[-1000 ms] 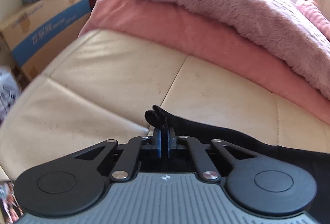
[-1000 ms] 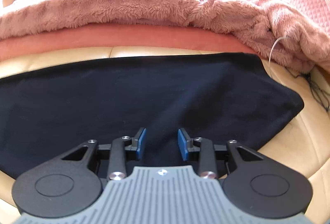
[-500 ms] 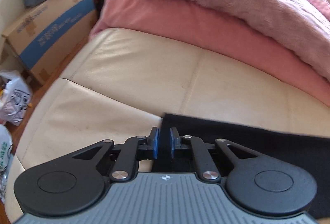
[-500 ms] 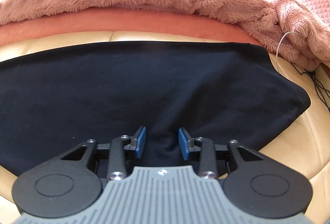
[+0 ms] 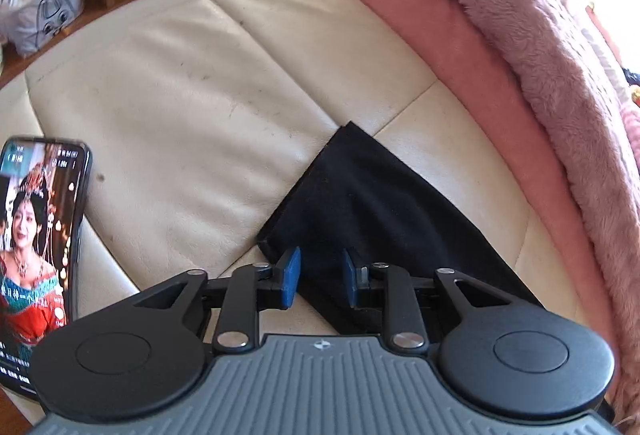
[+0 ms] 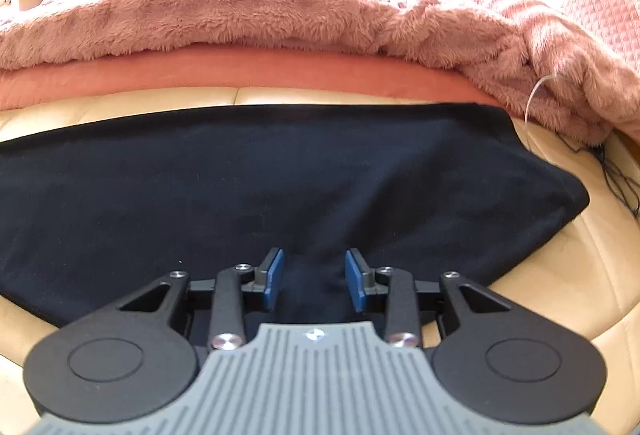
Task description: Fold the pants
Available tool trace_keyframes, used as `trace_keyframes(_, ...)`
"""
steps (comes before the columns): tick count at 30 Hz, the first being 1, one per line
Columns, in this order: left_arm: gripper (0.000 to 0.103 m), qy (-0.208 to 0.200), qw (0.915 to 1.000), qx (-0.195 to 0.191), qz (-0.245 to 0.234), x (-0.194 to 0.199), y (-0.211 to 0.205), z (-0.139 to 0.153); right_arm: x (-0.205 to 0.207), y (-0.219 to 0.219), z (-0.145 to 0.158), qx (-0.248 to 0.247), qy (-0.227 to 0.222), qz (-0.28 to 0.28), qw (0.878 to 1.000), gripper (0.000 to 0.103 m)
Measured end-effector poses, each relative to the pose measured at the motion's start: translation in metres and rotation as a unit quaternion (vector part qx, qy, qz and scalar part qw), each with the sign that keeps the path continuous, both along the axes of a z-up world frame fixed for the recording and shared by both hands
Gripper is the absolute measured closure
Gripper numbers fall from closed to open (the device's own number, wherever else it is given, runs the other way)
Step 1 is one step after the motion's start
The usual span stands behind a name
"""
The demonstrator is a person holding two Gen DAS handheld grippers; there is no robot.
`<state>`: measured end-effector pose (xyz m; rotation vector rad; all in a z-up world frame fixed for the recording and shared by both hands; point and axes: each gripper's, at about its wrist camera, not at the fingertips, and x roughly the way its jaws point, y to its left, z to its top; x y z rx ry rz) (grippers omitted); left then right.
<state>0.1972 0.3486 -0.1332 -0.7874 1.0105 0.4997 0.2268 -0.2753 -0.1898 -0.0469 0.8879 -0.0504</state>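
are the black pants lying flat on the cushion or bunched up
Flat. The black pants lie spread smooth across the cream cushion, edges straight, with only faint ripples near the right hand-held gripper.

A pair of black fabric pants is seen spread flat across a cream leather cushioned seat, its far edge running straight and its right end tapering to a rounded corner. The right gripper is held over the near edge of the cloth, its blue-padded jaws standing apart with dark fabric seen between them (no pad is seen pressing on it). Beyond the pants a salmon-pink sheet is laid along the seat, and over it a fluffy pink blanket is heaped. A thin white cable is seen hanging from the blanket at the right.
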Motion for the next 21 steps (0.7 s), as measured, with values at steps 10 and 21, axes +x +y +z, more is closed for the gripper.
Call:
trace_keyframes(10,0.073,0.018,0.9982,-0.026,0.051,-0.008,-0.002,-0.003,-0.001,0.002,-0.007,0.006,0.010,0.005,1.000,0.074)
trace_keyframes(21,0.073,-0.004,0.9962,-0.049,0.072,-0.010,-0.007,0.000,0.000,0.001,-0.010,0.005,0.014,0.010,1.000,0.073)
